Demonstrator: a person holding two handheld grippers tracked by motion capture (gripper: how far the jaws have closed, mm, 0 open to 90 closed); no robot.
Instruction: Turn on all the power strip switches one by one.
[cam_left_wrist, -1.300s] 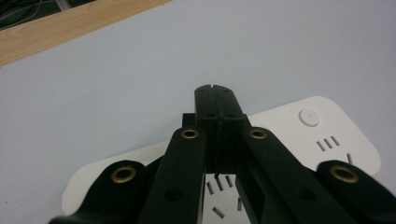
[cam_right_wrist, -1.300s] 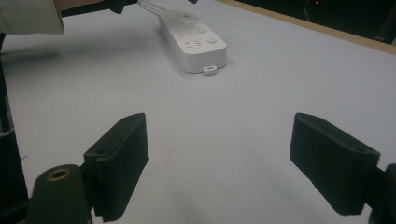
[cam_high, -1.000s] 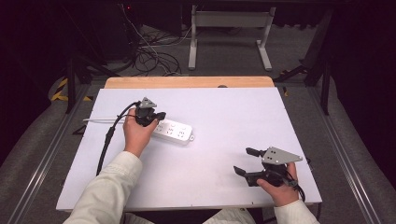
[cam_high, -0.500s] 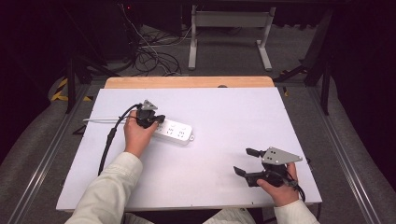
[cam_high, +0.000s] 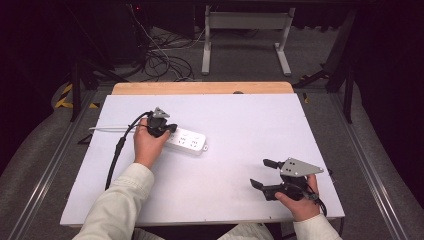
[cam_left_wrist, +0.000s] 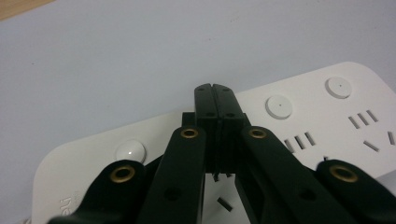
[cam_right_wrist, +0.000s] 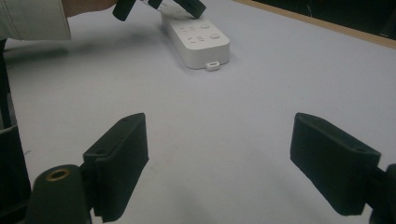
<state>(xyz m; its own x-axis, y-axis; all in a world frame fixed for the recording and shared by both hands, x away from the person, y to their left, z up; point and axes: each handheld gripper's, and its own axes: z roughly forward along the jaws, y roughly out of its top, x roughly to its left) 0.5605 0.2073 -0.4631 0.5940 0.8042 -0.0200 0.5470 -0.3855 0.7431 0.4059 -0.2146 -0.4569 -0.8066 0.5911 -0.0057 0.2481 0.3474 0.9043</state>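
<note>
Toward the left half of the table, in the high view, a white power strip lies flat on the pale surface, angled a little, well clear of every edge, with its white cord running off toward the left edge. The left gripper sits over the strip's left end, held from behind by the left hand, its black cable trailing back toward the near edge. Near the near right corner, the right gripper is held low above bare table, well apart from the strip; it looks parked there, out of the way while the other hand works.

Seen along its own jaws, the left gripper has them pressed together with nothing between them, the joined tips forming one narrow point over the strip. The tips are beside a round button at the strip's end, with more round buttons and socket slots farther along. Closed jaws make a firm poking tool, so I judge the aim is to press a switch rather than grasp anything. Whether the tips touch the casing I cannot tell.

From the right gripper view, the right gripper stands spread wide and empty, table showing between the pads. Beyond it, the strip lies end-on, a small tab at its near end, and the left gripper comes down onto its far part.
</note>
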